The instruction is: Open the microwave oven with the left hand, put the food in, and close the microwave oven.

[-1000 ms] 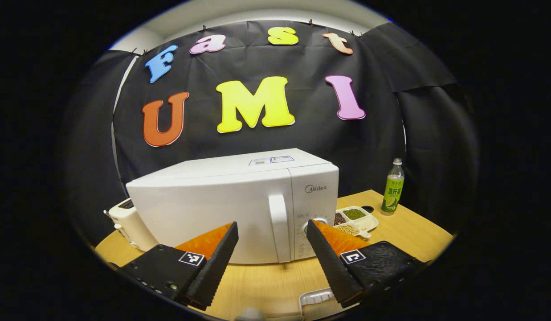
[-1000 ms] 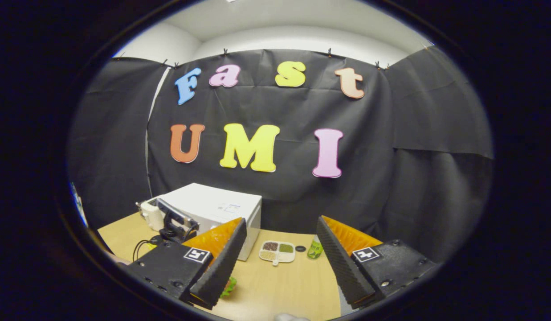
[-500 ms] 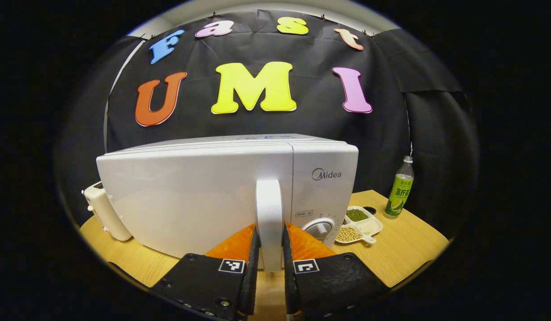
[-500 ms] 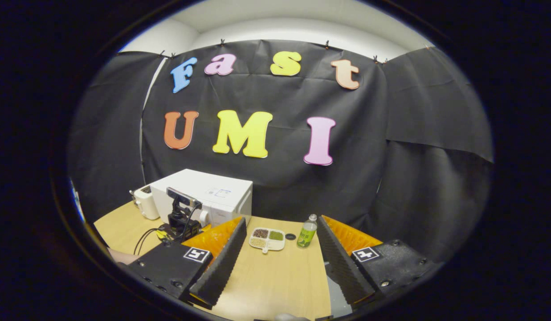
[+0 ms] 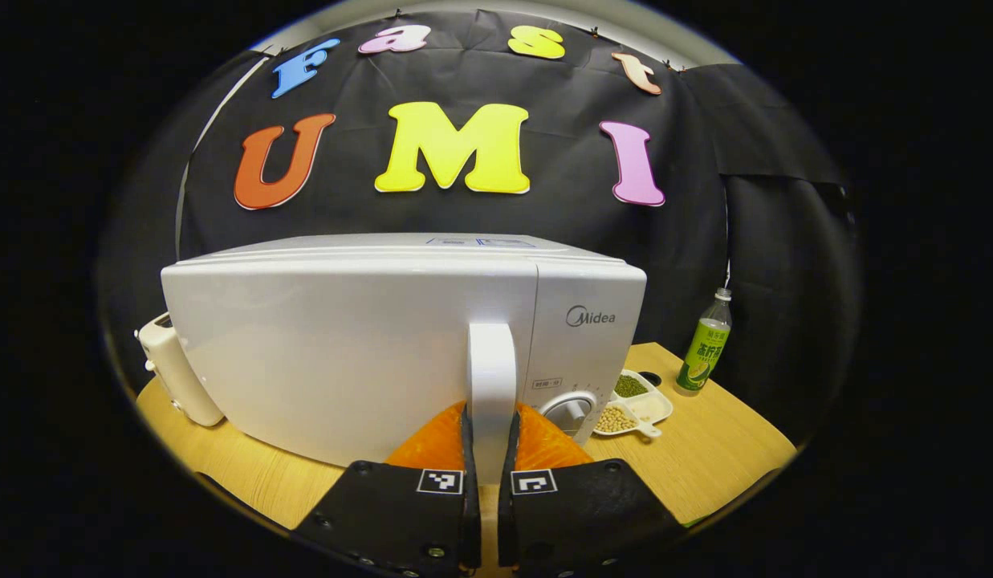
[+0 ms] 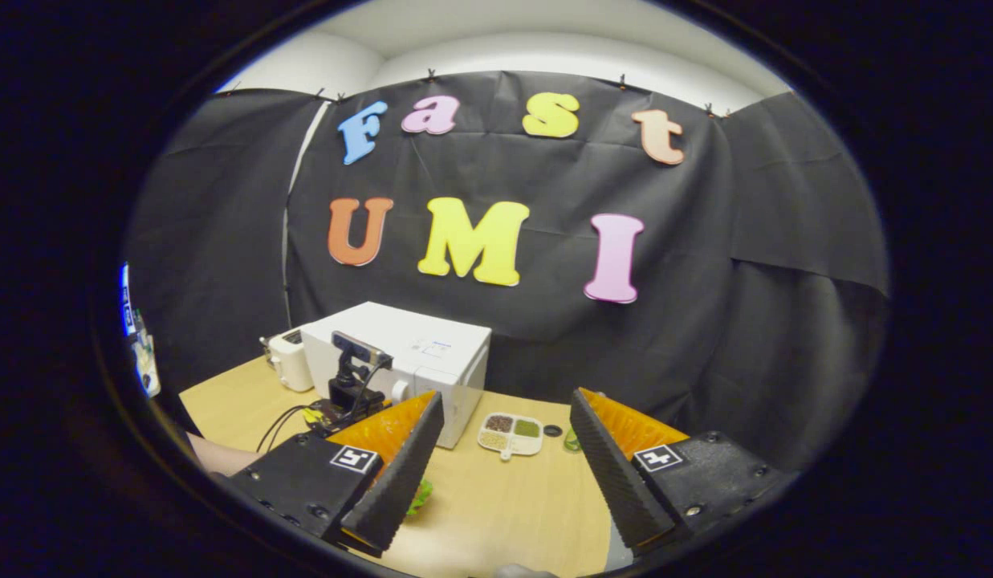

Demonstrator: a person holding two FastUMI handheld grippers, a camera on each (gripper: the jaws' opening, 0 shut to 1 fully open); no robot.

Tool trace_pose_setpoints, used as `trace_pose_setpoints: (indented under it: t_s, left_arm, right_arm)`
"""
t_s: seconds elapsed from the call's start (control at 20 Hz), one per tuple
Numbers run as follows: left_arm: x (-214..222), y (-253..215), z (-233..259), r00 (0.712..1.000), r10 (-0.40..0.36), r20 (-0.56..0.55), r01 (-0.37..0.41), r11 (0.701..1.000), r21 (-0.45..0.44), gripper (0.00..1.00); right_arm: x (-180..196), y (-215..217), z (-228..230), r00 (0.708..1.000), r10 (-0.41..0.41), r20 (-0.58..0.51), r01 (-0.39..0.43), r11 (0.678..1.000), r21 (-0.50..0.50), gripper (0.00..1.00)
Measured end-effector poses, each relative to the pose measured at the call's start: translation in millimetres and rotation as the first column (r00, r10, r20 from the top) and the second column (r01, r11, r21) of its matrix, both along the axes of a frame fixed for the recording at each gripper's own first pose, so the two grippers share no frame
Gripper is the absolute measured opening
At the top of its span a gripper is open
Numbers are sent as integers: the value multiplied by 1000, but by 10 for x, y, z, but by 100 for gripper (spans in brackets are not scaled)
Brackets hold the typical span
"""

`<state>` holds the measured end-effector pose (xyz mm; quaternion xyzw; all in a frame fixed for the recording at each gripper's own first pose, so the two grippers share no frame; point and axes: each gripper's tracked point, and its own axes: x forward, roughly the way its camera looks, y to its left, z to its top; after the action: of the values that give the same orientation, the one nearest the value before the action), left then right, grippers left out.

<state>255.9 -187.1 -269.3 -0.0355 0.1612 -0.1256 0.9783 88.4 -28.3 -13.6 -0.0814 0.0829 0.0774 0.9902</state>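
the left gripper [image 5: 490, 449] is clamped on the white vertical door handle [image 5: 491, 377] of the microwave oven [image 5: 368, 337], one finger on each side of it. the door looks closed, and the oven stands on the wooden surface [image 5: 705, 449]. a divided dish of beans [image 5: 632, 405] and a green bottle [image 5: 702, 347] sit to its right. the right gripper [image 6: 502, 466] hangs well apart from the oven, its fingers spread wide with nothing between them.

In the left gripper view the microwave [image 5: 368, 345] hides most of the toaster [image 5: 171, 365] at nine o'clock and part of the divided dish [image 5: 636, 405]. In the right gripper view a green item [image 6: 420, 498] on the tabletop [image 6: 496, 506] sits half-hidden, unidentifiable.
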Motion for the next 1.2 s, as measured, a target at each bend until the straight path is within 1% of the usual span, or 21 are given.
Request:
trace_pose_setpoints:
  t_s: [0.05, 0.1, 0.15, 0.2, 0.25, 0.35, 0.4, 0.5, 0.55, 0.6, 0.65, 0.7, 0.75, 0.8, 0.85, 0.9, 0.95, 1.0, 1.15, 1.2]
  left_arm:
    - [-43, -6, -8, 1000, 0, -13, -1, 1000, -7, 8]
    - [-152, 30, 15, 1000, 3, -2, -3, 1000, -4, 7]
    - [-253, 69, 1, 1000, -4, 8, 3, 1000, 8, 8]
    - [-357, 114, 58, 999, -13, 36, 12, 1000, 10, 7]
    - [-516, 163, 5, 1000, -18, 14, 18, 1000, 7, 7]
    - [-792, 296, -2, 1000, -24, 5, 24, 1000, -2, 7]
    - [-921, 390, 21, 1000, -18, 14, 18, 1000, 7, 7]
    - [-1208, 599, 21, 1000, 4, 18, -5, 999, 36, 8]
    - [-1323, 703, 6, 1000, 18, 19, -19, 999, 51, 12]
    - [-1418, 868, -2, 999, 46, 23, -47, 997, 61, 17]
    - [-1506, 996, -23, 998, 64, 6, -64, 996, 54, 27]
    - [-1587, 1119, -39, 997, 81, -10, -81, 996, 46, 27]
    - [-1651, 1230, -30, 995, 94, -16, -93, 995, 42, 40]
    - [-1708, 1334, -31, 994, 103, -25, -102, 994, 48, 54]
    - [-1755, 1462, -15, 993, 115, -21, -113, 992, 61, 66]
    - [-1782, 1562, 19, 992, 122, -14, -121, 991, 64, 77]
    - [-1833, 1641, 58, 992, 129, -7, -129, 990, 60, 93]
    - [-1877, 1717, 83, 991, 136, -1, -135, 989, 56, 96]
    - [-2054, 1990, 109, 987, 158, 3, -158, 985, 74, 98]
    - [-2123, 2114, 108, 986, 166, 0, -166, 983, 83, 98]
  right_arm:
    - [61, 97, 16, 999, 39, -5, -39, 999, -5, 93]
    - [114, 159, 84, 998, 69, 1, -69, 998, -14, 100]
    - [160, 232, 156, 996, 92, 19, -92, 996, -19, 93]
    - [201, 345, 201, 992, 125, 33, -124, 992, -17, 93]
    - [227, 452, 215, 988, 151, 36, -151, 988, -12, 93]
    - [244, 606, 183, 981, 190, 38, -191, 982, 5, 93]
    - [248, 693, 152, 977, 208, 34, -209, 978, 13, 100]
    - [230, 807, 103, 973, 228, 20, -229, 973, 28, 100]
    - [208, 858, 100, 972, 233, 21, -233, 972, 35, 100]
    - [187, 891, 115, 972, 232, 27, -233, 971, 42, 100]
    - [165, 915, 124, 972, 231, 35, -232, 972, 45, 93]
    - [138, 942, 115, 973, 229, 38, -231, 972, 48, 92]
    - [104, 956, 133, 974, 223, 47, -226, 973, 51, 100]
    - [73, 956, 150, 975, 215, 58, -218, 974, 52, 92]
    - [47, 961, 169, 976, 206, 64, -210, 977, 49, 100]
    - [10, 957, 155, 978, 198, 67, -201, 979, 43, 92]
    - [-26, 956, 163, 979, 190, 72, -194, 980, 39, 92]
    - [-58, 956, 168, 980, 183, 74, -185, 982, 31, 100]
    - [-124, 952, 101, 985, 158, 72, -159, 987, 15, 100]
    - [-131, 961, 54, 986, 153, 69, -154, 988, 16, 93]
